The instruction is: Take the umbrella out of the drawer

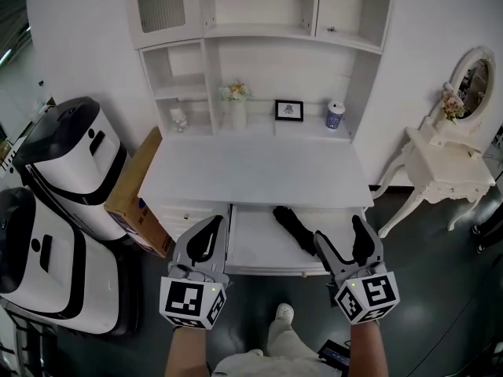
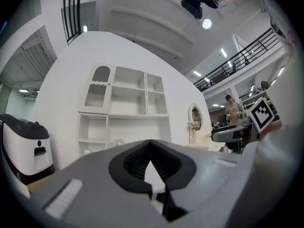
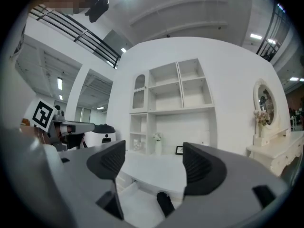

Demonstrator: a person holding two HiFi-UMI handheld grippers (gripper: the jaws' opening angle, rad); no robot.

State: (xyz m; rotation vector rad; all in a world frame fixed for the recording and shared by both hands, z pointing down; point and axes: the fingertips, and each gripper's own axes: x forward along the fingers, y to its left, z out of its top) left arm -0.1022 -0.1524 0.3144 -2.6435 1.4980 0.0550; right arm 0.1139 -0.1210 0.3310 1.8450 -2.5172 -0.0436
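Below the worktop [image 1: 251,171], the drawer [image 1: 250,251] is seen standing open, and the black umbrella [image 1: 292,226] is laid in its right half, not yet lifted. Its long axis runs from about eleven o'clock to five o'clock in the head view. The near end is just beside the right hand-held gripper [image 1: 340,234], at its ten o'clock. That gripper's jaws are spread wide, with nothing between the pads. In the right gripper view the umbrella's end [image 3: 164,202] is seen low, at six o'clock. The left hand-held gripper [image 1: 206,240] is pressed together and empty, and is held at the drawer's left edge, farther off. The right is judged the nearer, and a grasp across the axis is called for.
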